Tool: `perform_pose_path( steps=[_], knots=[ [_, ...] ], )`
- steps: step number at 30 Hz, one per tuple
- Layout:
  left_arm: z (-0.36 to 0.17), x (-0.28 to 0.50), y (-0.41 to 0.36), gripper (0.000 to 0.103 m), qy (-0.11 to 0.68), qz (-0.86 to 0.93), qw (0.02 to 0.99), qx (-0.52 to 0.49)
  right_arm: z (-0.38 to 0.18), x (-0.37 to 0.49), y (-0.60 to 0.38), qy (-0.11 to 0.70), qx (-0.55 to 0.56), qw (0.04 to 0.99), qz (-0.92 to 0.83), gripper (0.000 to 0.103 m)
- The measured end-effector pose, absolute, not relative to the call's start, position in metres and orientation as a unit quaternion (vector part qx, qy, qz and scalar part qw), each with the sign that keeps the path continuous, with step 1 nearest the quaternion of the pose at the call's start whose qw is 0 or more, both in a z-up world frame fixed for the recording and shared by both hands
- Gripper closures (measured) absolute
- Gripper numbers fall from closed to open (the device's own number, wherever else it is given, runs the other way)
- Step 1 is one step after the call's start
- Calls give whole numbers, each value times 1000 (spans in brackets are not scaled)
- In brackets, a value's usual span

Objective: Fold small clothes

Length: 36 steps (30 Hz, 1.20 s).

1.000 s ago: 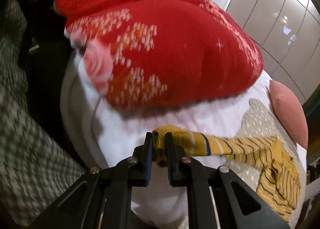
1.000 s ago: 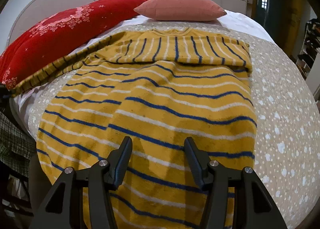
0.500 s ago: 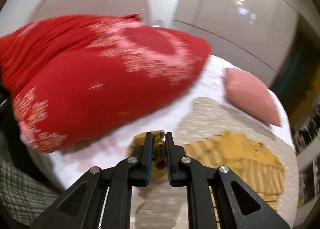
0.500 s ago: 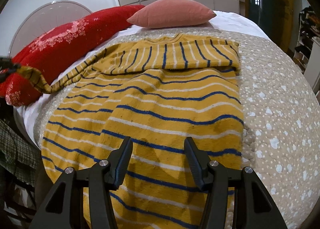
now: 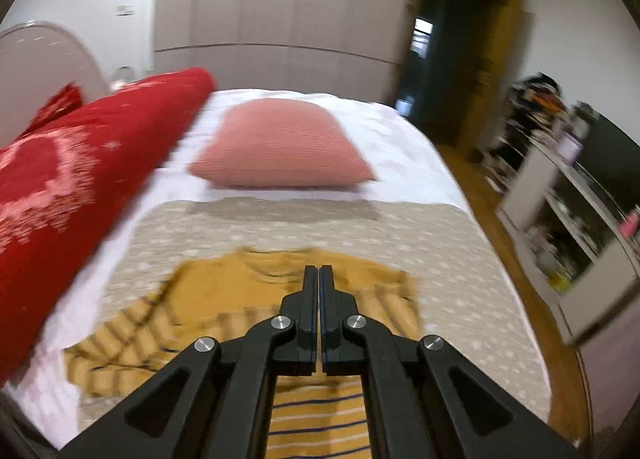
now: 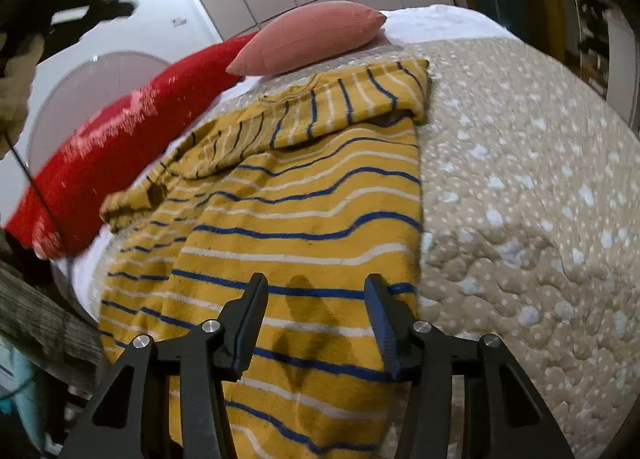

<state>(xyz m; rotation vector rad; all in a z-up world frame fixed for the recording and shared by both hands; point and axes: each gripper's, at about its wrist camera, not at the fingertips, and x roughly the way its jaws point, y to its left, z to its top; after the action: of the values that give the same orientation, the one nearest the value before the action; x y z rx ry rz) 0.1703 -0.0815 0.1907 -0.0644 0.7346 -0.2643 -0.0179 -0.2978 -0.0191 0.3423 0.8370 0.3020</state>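
Note:
A yellow sweater with blue and white stripes point(image 6: 304, 203) lies on the bed, its right sleeve folded over the chest and its left sleeve point(image 6: 132, 203) crumpled at the left side. In the left wrist view the sweater point(image 5: 224, 299) lies below. My left gripper point(image 5: 319, 279) is shut and holds nothing, raised above the sweater; it also shows at the top left of the right wrist view point(image 6: 96, 11). My right gripper point(image 6: 316, 291) is open and empty, just above the sweater's hem.
A pink pillow point(image 5: 280, 147) lies at the head of the bed. A red patterned blanket point(image 5: 72, 179) lies along the left side. A beige dotted quilt point(image 6: 520, 179) covers the bed. Shelves point(image 5: 580, 199) stand beyond the right edge.
My left gripper let go of the left sleeve, which dropped crumpled beside the sweater, then rose and swung to the right. My right gripper tilted and shifted slightly, still open.

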Motion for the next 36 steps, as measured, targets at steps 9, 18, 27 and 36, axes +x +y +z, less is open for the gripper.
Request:
perform_pose_path(
  steps=[9, 18, 27, 36],
  knots=[
    [153, 136, 32, 57, 368, -35, 926, -74, 1, -9, -286, 397, 132, 892, 173, 48],
    [82, 72, 216, 54, 389, 111, 902, -151, 22, 50, -176, 441, 131, 841, 285, 44],
    [28, 1, 252, 54, 395, 103, 882, -237, -17, 152, -61, 523, 248, 756, 305, 43],
    [14, -18, 254, 51, 391, 66, 868, -298, -33, 189, 7, 561, 231, 744, 281, 97]
  ],
)
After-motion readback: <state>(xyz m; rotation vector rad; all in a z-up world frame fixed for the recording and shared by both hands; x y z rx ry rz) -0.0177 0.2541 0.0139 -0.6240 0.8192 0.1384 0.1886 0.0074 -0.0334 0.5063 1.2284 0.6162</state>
